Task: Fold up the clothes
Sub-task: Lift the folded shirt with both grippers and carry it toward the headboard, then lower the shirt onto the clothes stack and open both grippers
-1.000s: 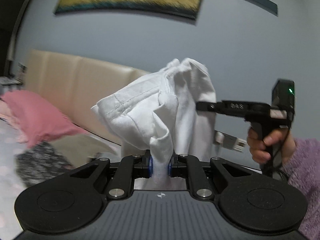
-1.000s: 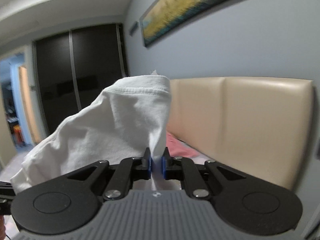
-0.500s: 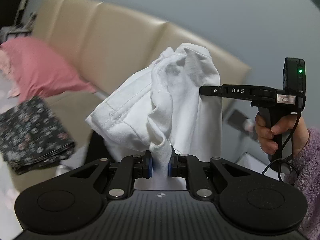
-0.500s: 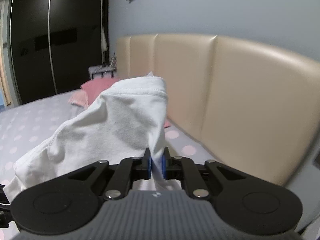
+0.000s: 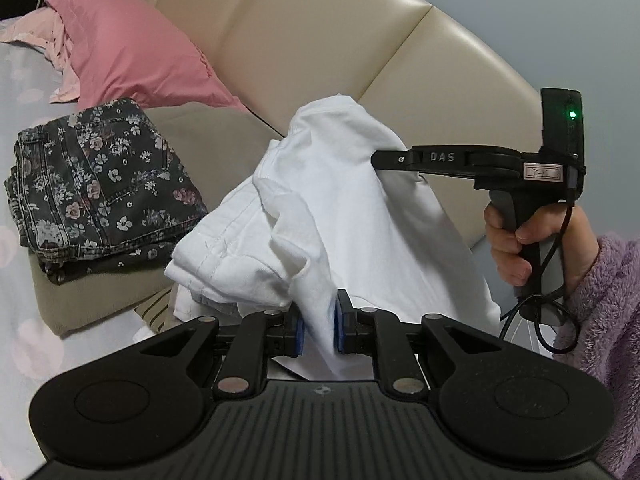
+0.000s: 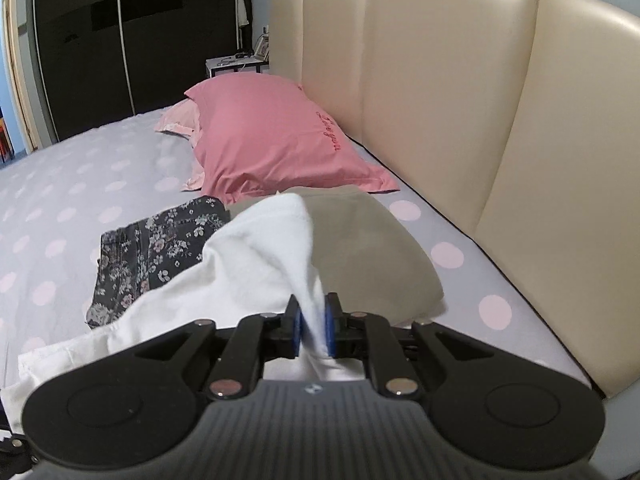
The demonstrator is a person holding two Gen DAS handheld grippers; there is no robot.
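A white garment (image 5: 340, 208) hangs bunched between both grippers, above the bed. My left gripper (image 5: 318, 332) is shut on a lower fold of it, the cloth pinched between the blue pads. In the left wrist view my right gripper (image 5: 378, 159) comes in from the right, held by a hand (image 5: 508, 248) in a purple fluffy sleeve, its tip at the garment's upper edge. In the right wrist view the right gripper (image 6: 312, 328) has its jaws opening, with the white garment (image 6: 256, 248) still between the pads and draping away to the left.
A folded dark floral garment (image 5: 100, 184) lies on a beige folded piece (image 5: 80, 300) on the dotted bedsheet (image 6: 80, 184). A pink pillow (image 6: 272, 140) leans on the cream headboard (image 6: 460, 100). A dark wardrobe (image 6: 80, 40) and a nightstand (image 6: 236, 65) stand beyond.
Both grippers came down with the white garment, from wall height toward the bed near the floral pile. The gap between the right pads has widened a little.
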